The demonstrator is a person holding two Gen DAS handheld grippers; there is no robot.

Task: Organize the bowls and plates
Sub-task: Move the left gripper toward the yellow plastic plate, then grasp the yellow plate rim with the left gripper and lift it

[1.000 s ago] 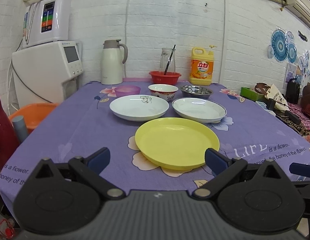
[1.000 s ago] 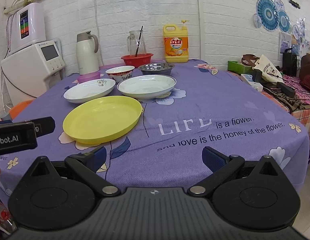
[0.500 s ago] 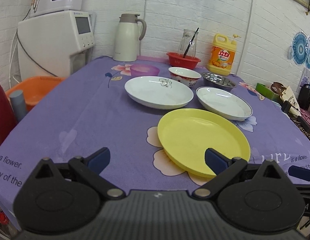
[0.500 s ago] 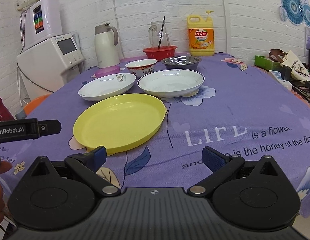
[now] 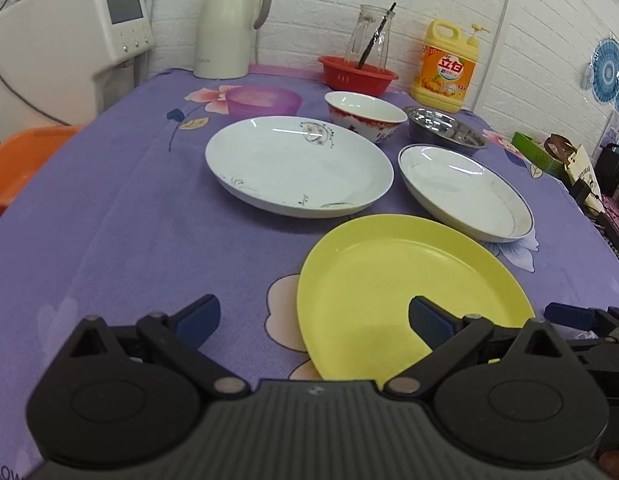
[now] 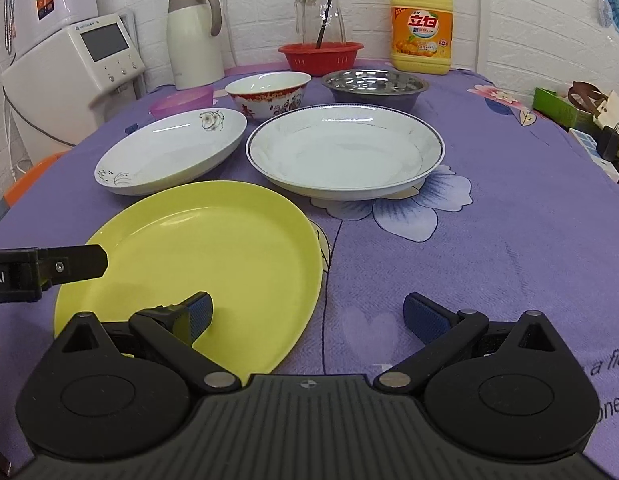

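A yellow plate [image 5: 405, 292] [image 6: 205, 276] lies nearest on the purple tablecloth. Behind it are a white flowered plate [image 5: 299, 164] [image 6: 173, 150] and a white blue-rimmed plate [image 5: 465, 190] [image 6: 345, 150]. Further back stand a red-patterned bowl [image 5: 365, 114] [image 6: 269, 94], a steel bowl [image 5: 445, 130] [image 6: 375, 84] and a pink bowl [image 5: 264, 100] [image 6: 181, 102]. My left gripper [image 5: 313, 318] is open and empty, straddling the yellow plate's left rim. My right gripper [image 6: 307, 316] is open and empty, straddling its right rim.
A cream thermos jug [image 5: 229, 24], a red basket [image 5: 357, 74] holding a glass jar, and a yellow detergent bottle [image 5: 447, 68] stand at the back. A white water dispenser [image 5: 65, 44] stands left. Boxes and bags [image 6: 589, 116] lie at the right.
Both grippers have moved forward and lower over the table, closing in on the yellow plate. Both stay open. No dish has moved.
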